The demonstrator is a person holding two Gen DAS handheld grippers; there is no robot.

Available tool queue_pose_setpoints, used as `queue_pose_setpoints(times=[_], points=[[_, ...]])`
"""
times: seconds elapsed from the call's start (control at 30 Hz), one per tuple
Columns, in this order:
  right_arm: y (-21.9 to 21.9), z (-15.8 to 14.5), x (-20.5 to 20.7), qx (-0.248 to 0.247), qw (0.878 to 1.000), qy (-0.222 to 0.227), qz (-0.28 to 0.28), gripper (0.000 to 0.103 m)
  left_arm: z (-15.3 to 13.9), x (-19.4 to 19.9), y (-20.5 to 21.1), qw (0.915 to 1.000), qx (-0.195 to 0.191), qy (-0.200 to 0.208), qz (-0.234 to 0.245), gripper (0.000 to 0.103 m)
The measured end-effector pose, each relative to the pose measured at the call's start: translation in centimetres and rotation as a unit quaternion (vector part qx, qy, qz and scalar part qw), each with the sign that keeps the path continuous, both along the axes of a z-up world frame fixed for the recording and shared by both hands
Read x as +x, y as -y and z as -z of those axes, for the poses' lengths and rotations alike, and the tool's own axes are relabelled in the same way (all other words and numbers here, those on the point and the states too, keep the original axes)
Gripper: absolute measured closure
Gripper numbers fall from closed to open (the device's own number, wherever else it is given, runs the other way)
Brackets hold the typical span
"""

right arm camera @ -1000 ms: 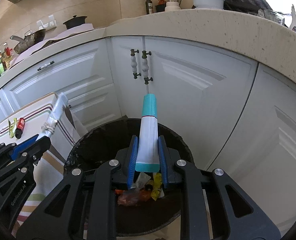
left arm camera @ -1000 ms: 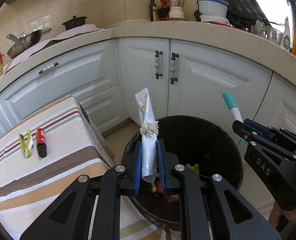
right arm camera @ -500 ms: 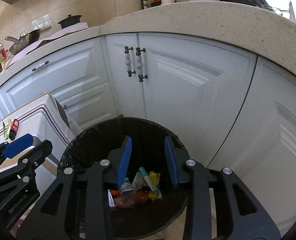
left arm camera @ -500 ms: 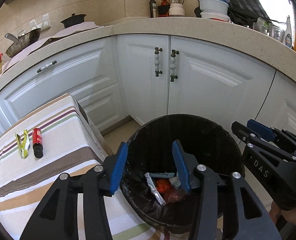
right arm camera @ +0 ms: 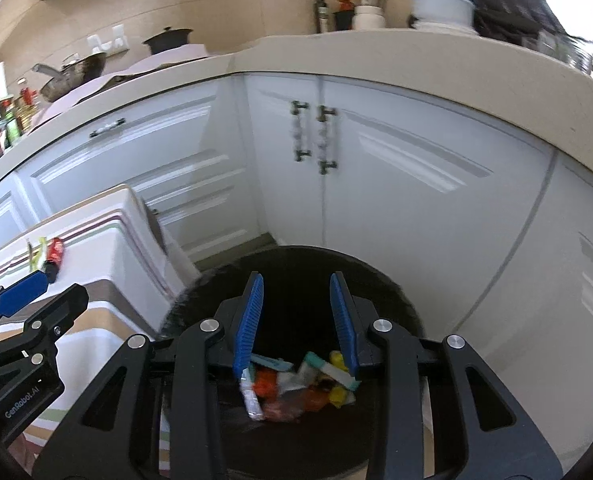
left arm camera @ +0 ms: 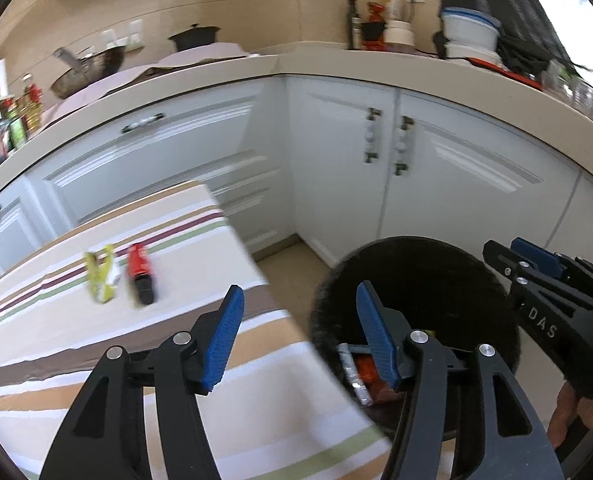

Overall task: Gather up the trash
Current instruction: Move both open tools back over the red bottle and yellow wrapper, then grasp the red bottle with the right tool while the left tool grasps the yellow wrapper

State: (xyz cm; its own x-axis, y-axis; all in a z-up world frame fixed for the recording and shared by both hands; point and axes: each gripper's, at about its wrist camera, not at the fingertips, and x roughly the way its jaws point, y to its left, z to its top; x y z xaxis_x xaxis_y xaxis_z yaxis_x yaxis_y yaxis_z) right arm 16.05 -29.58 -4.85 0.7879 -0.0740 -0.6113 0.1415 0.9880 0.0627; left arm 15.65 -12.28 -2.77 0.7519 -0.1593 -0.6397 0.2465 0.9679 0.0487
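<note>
White panelled cabinet doors (right arm camera: 396, 184) under a pale speckled worktop (right arm camera: 416, 56) fill most of what you see, so you are working low, close to the kitchen floor. Below them on your left stands the low bench (left arm camera: 108, 344) draped in a cream cloth with brown, maroon and green stripes. Beside it, just past its corner, sits the round black waste bin with a black liner (right arm camera: 384, 292), placed where either hand can reach it from the bench.

Your left gripper (left arm camera: 300, 320) has its jaws released and empty. They have just been opening, and nothing lies between the blue pads. It now straddles the bench corner and the bin rim, pointed toward the bench, which I read as you heading for the next pick. Your right gripper (right arm camera: 296, 316) hangs directly over the bin mouth, jaws parted with nothing between them.

Down in the bin lies a heap of collected trash (right arm camera: 296, 384): a silvery crumpled tube, a white tube with a teal cap, and red, orange and yellow wrappers.

Two small pieces remain on the bench, side by side and well apart from the bin: a small red bottle with a black cap (left arm camera: 140, 280), lying flat, and a crumpled yellow-green wrapper (left arm camera: 102, 278) just to its left. Both views are blurred, so I cannot tell whether the two touch. The bottle may roll when nudged, so close across its width.
</note>
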Motion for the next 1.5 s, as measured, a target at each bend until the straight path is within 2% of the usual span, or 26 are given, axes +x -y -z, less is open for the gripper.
queue_pose_setpoints(times=[0.37, 0.73, 1.27, 1.5], points=[[-7.8, -1.6, 2.7, -0.001, 0.997, 0.007, -0.083, 0.069, -0.1, 1.2, -8.9, 0.9958, 0.0, -0.004, -0.092, 0.045], [-15.8, -1.9, 5.6, -0.004, 0.988, -0.004, -0.157, 0.069, -0.3, 1.6, -17.8, 0.9842, 0.001, 0.0, -0.177, 0.044], [-24.6, -0.2, 8.7, -0.025, 0.975, -0.038, -0.22, 0.068, 0.8, 1.3, -26.4, 0.9685, -0.008, -0.012, -0.249, 0.042], [-27.0, 1.1, 10.1, -0.039, 0.971, -0.066, -0.229, 0.068, 1.3, 1.1, -28.5, 0.9634, -0.016, -0.02, -0.267, 0.041]])
